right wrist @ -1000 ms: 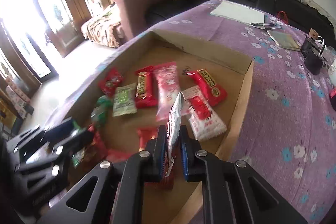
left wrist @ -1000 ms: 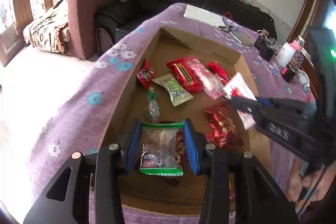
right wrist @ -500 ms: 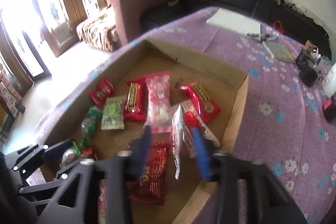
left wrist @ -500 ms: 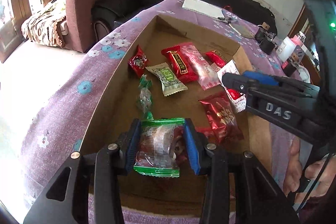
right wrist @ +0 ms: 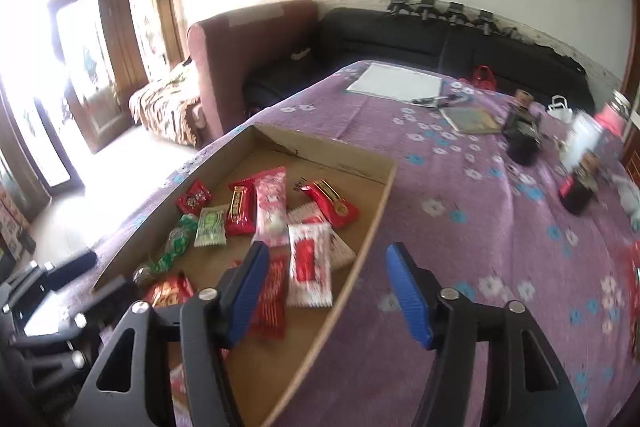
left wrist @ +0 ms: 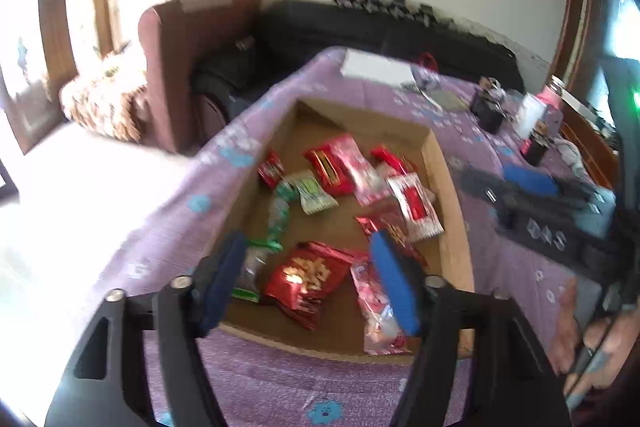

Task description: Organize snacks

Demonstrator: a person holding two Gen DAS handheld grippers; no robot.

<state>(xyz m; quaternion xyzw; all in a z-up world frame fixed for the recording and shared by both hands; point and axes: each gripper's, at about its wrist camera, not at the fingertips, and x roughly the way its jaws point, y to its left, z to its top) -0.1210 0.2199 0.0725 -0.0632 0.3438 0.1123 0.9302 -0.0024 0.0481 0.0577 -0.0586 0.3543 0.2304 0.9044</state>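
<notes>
A shallow cardboard box (left wrist: 442,179) (right wrist: 380,195) on the purple flowered tablecloth holds several snack packets. My left gripper (left wrist: 308,279) is open and empty above the box's near end. The green-edged clear packet (left wrist: 250,267) lies just inside its left finger, beside a red packet (left wrist: 304,277). My right gripper (right wrist: 328,291) is open and empty over the box's right wall. The white and red packet (right wrist: 308,265) lies flat in the box below it. The right gripper also shows in the left wrist view (left wrist: 532,199).
A white paper (right wrist: 394,83), a notebook (right wrist: 470,119), dark jars (right wrist: 522,143) and a bottle (right wrist: 578,191) stand on the far right of the table. A maroon armchair (right wrist: 248,43) and a black sofa (right wrist: 420,35) lie beyond the table's far edge.
Both grippers opened and pulled back and up. The left let go of the green-edged packet and the right let go of the white and red packet; both now lie in the box.
</notes>
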